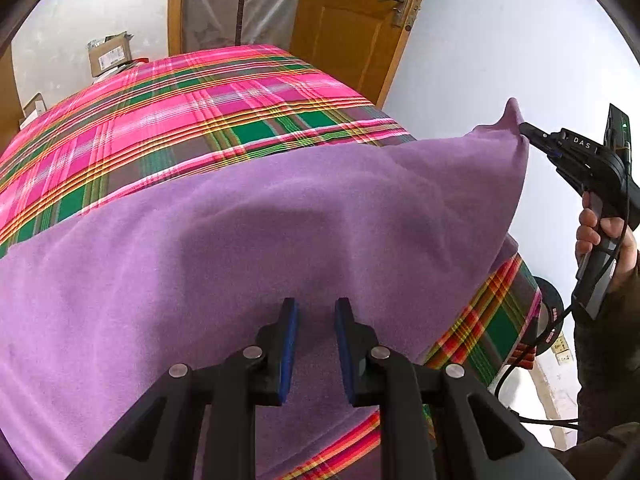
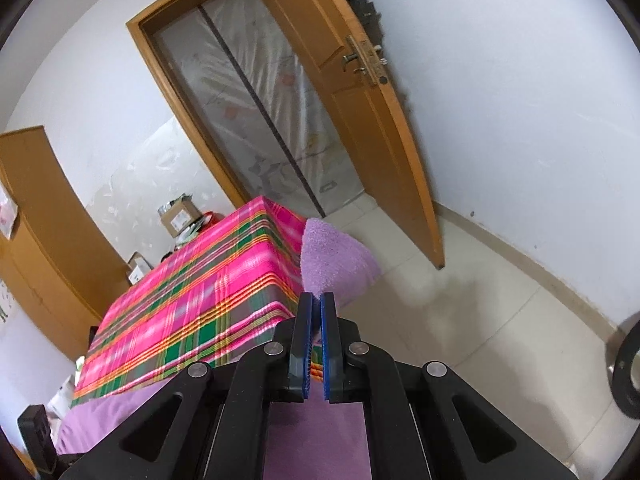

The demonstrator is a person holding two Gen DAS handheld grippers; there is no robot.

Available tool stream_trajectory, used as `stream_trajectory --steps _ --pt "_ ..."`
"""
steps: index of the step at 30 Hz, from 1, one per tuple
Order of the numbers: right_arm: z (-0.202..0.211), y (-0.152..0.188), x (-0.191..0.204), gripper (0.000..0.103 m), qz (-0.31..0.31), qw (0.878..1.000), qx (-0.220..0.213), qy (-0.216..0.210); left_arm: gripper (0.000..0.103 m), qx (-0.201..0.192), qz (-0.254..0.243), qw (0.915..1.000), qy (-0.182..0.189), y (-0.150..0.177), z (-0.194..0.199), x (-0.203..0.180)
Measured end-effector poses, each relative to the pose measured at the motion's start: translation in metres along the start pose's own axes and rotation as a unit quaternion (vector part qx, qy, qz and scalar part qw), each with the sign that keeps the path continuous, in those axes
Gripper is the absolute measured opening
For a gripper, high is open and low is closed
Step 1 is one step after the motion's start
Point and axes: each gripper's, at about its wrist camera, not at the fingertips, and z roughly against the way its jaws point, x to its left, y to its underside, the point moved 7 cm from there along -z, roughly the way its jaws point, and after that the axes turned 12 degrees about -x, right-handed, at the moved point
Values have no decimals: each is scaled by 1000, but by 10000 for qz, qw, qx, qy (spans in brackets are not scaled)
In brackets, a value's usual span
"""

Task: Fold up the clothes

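While we scan from the left, a bed-like surface under a pink, green and orange plaid cover (image 1: pixel 192 120) fills the far side, with cardboard boxes (image 1: pixel 110 54) stacked against the wall behind it. Across the near part lies a purple fleece garment (image 1: pixel 280 232), spread over the plaid. Low in the middle, our left gripper (image 1: pixel 316 312) points down at the fleece, its blue-padded jaws parted with purple cloth showing in the gap; we cannot tell whether the pads press it. Behind stands a wooden door (image 1: pixel 352 20). Further right, the fleece rises off the surface to a peak, where our right gripper (image 1: pixel 524 128) is clenched on its corner. At the far right, a hand (image 1: pixel 600 236) grips that tool's handle. The right wrist view confirms the pinch: blue pads (image 2: pixel 306 328) nearly meeting, fleece caught between them.
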Motion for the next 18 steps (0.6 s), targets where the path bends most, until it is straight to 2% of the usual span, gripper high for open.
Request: stream_trajectory --steps 6,18 --pt "5 12 -19 4 -239 9997 29 91 19 15 -31 10000 -20 2 -2 -2" --pt "-2 60 -68 4 -975 9935 354 479 19 19 -52 10000 -38 4 -1 -1"
